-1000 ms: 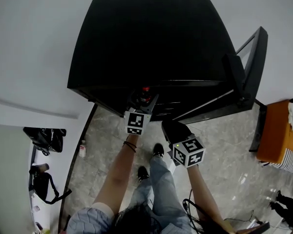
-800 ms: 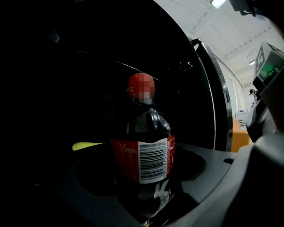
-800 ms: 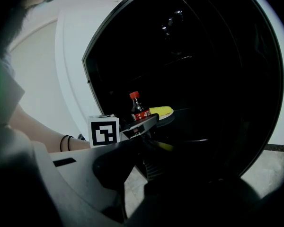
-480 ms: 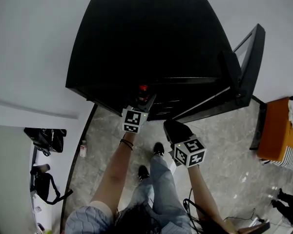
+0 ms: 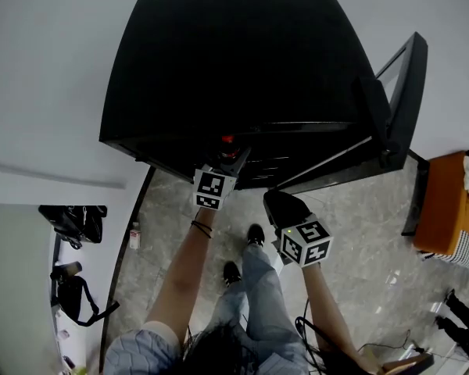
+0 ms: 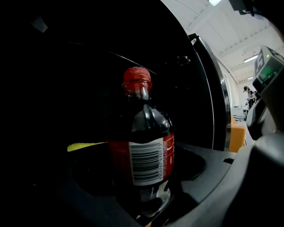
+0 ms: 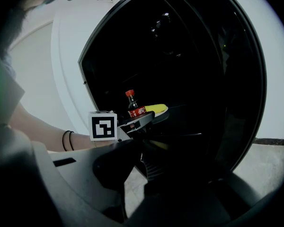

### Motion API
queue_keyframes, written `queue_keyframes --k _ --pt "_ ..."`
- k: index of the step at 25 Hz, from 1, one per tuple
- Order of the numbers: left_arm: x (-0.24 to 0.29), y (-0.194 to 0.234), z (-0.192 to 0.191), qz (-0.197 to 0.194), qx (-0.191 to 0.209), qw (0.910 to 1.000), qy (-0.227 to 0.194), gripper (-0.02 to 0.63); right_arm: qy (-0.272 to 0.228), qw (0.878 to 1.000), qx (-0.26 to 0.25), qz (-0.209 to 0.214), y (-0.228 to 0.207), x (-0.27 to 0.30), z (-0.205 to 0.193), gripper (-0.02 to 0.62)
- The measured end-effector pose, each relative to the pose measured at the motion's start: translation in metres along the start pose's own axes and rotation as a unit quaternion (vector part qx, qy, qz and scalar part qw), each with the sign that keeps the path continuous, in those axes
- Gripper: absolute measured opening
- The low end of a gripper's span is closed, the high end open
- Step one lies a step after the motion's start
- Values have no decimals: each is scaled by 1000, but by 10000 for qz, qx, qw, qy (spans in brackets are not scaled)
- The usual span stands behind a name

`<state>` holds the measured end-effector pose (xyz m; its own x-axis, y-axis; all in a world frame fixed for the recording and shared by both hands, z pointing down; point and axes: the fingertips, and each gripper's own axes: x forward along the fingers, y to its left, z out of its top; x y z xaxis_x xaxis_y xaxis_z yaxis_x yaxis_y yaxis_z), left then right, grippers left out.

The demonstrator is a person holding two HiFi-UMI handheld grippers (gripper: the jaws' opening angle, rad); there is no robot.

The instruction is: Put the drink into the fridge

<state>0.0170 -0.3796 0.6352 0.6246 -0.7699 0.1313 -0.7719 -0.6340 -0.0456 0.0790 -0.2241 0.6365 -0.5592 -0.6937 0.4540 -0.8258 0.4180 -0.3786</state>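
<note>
At the open front of the black fridge [image 5: 234,69], the left tool [image 5: 230,158] pinches a cola bottle [image 6: 143,148] low on its body, jaws pressed against both sides. The bottle stands upright, red cap [image 6: 136,75] on top, just inside the dark cabinet, with a yellow object [image 7: 156,109] just beside it; whether its base rests on a shelf cannot be told. The fridge door [image 5: 402,92] hangs open at the right. The right tool [image 5: 286,209] is held lower, outside the fridge, jaws spread with nothing between them, above the stone floor [image 5: 352,233].
</note>
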Motion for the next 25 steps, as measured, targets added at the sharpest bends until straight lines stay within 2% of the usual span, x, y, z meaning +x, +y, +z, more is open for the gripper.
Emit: queue_keyframes --k 5,7,10,13,22,25 --pt "0 -4 0 -361 -200 9991 39 321 43 10000 -10 57 6 6 -2 35" --pt "-2 -5 -1 -410 -157 9990 113 328 54 9999 -30 100 11 8 -1 35" --pt "-11 -3 -2 -372 -11 9991 183 330 76 9998 -73 161 18 9 -1 35" --pt "-21 1 -2 -321 -28 9993 165 330 85 9998 -86 182 22 9 -1 35" --pt "-42 -8 1 -265 -423 9987 52 342 82 9997 -94 195 31 5 1 35" --pt "-52 -10 5 -136 -655 9978 -11 345 65 9997 -101 225 37 4 2 35"
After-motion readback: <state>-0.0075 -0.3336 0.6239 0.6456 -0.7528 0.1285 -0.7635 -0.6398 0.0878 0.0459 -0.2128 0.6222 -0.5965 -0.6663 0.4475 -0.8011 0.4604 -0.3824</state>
